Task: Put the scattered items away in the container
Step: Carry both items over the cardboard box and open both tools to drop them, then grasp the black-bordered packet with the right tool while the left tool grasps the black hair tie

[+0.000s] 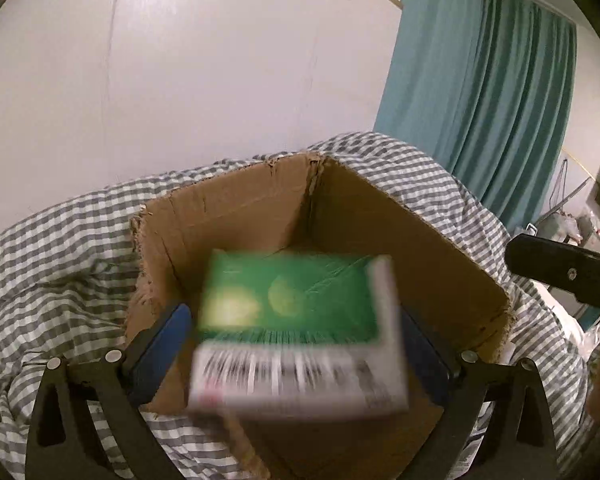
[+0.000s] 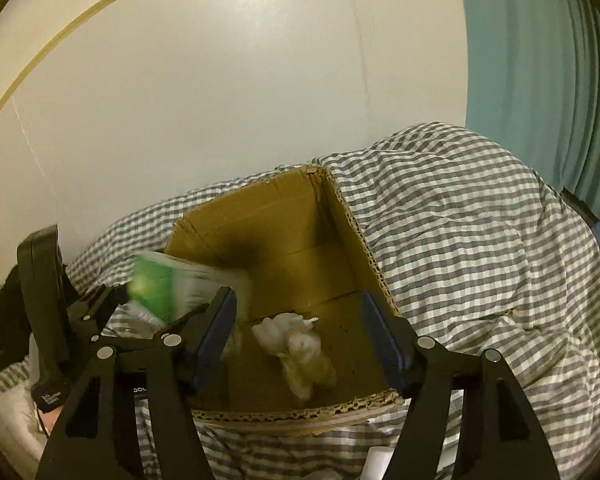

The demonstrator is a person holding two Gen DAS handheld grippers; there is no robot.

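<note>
An open cardboard box (image 1: 400, 224) sits on a grey checked duvet (image 1: 60, 264). A green and white packet (image 1: 296, 332), blurred by motion, sits between the fingers of my left gripper (image 1: 296, 344) over the box's near edge; whether the pads still touch it is unclear. From the right wrist view the same packet (image 2: 160, 292) is at the box's (image 2: 284, 216) left rim. My right gripper (image 2: 298, 332) is open and empty above the box's near side. A crumpled white and yellowish item (image 2: 296, 348) lies on the box floor.
A white wall (image 1: 180, 60) rises behind the bed, with a teal curtain (image 1: 480, 100) to the right. The other gripper's black body (image 1: 568, 272) juts in at right. Dark cloth (image 2: 0, 320) lies at the left edge.
</note>
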